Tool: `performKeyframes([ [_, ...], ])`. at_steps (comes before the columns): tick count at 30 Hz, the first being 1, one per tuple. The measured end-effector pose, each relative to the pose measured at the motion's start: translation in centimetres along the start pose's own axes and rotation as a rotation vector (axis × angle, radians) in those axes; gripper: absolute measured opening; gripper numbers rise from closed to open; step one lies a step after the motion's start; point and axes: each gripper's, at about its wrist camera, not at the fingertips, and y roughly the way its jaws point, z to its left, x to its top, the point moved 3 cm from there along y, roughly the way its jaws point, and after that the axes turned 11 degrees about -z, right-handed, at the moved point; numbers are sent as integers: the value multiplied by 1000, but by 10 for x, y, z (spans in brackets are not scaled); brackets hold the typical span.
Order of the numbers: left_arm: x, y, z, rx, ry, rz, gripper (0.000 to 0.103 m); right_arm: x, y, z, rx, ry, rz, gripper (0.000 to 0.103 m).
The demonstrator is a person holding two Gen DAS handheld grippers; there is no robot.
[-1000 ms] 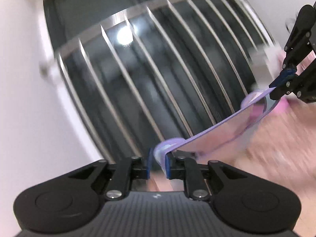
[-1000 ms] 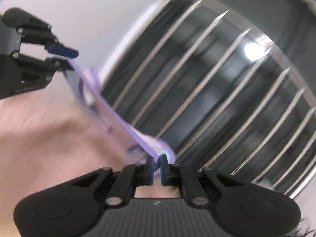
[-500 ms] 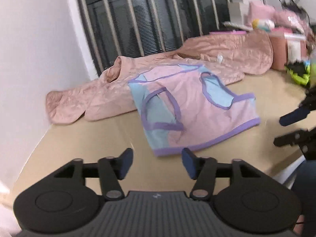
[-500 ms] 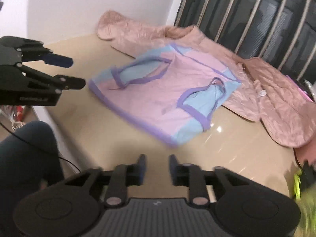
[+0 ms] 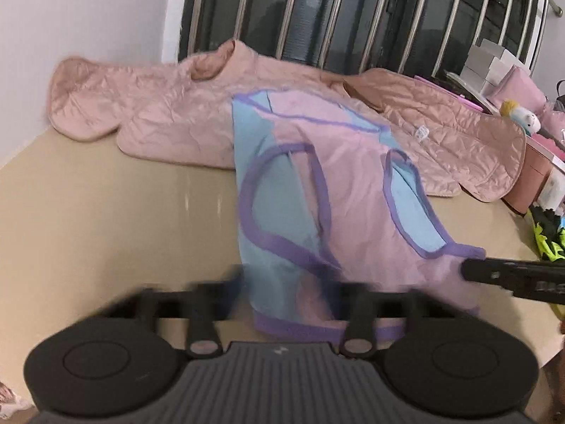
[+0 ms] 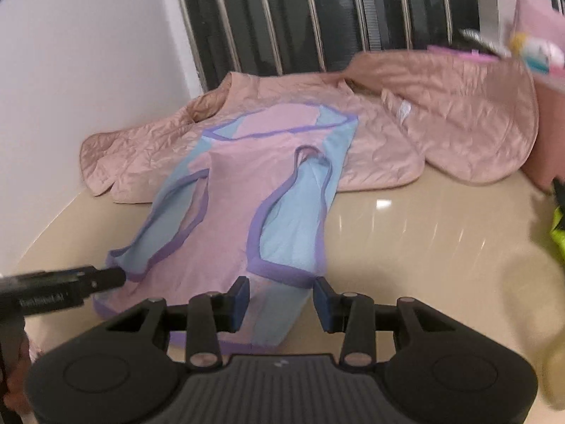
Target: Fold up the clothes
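A small pink and light-blue top with purple trim [image 5: 339,190] lies flat on the beige table [image 5: 106,219], its far end resting on a pink quilted jacket [image 5: 169,113]. It also shows in the right wrist view [image 6: 247,190]. My left gripper [image 5: 286,289] is open and blurred, its jaws straddling the top's near hem. My right gripper [image 6: 280,300] is open over the hem's other end. Each gripper shows side-on in the other's view, the right [image 5: 512,275] and the left [image 6: 67,282], at the top's near corners.
The quilted jacket [image 6: 441,106] spreads along the back of the table under a barred dark window [image 5: 353,17]. Pink boxes and a toy [image 5: 519,113] stand at the right. A neon-yellow and black garment [image 5: 547,240] lies at the right edge. A white wall bounds the left.
One second ago both grippers were shut on the top's purple hem, holding it stretched in the air. They released it; it now lies on the table, and both open grippers have moved in over its hem.
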Motion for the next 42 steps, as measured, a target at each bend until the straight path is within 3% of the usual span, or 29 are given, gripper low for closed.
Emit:
performKeyframes([
  [1, -1, 2, 4, -5, -36, 10, 1, -3, 5, -1, -7, 14, 14, 33],
  [2, -1, 3, 8, -5, -75, 8, 1, -6, 7, -2, -7, 27, 20, 12],
  [3, -1, 1, 14, -6, -125, 1, 1, -6, 11, -4, -10, 33, 17, 3],
  [7, -5, -8, 31, -29, -274, -16, 1, -13, 0, -8, -29, 42, 9, 2],
  [12, -23, -22, 39, -62, -373, 10, 1, -25, -24, -13, -39, 33, 13, 2],
  [19, -35, -41, 42, -82, -405, 9, 0, -39, -50, -20, -56, 20, 30, 2],
  [22, -36, -46, 44, -65, -392, 10, 0, -42, -57, -16, -26, 6, 42, 4],
  [24, -36, -49, 45, -50, -381, 11, 0, -39, -65, -14, -22, 2, 15, 15],
  [26, -35, -52, 47, -35, -369, 11, 0, -33, -71, -12, -35, -12, -11, 19],
  [34, -37, -61, 43, -30, -318, 26, 4, -16, -66, -22, -82, -15, -16, 24],
  [37, -29, -62, 46, -5, -327, 20, 16, -20, -65, -12, -64, -24, -11, 26],
  [40, -5, -55, 52, -3, -308, -24, 29, -29, -65, 3, -40, -58, 5, 36],
  [42, 19, -45, 55, 1, -290, -71, 45, -36, -62, 10, -44, -83, 17, 40],
])
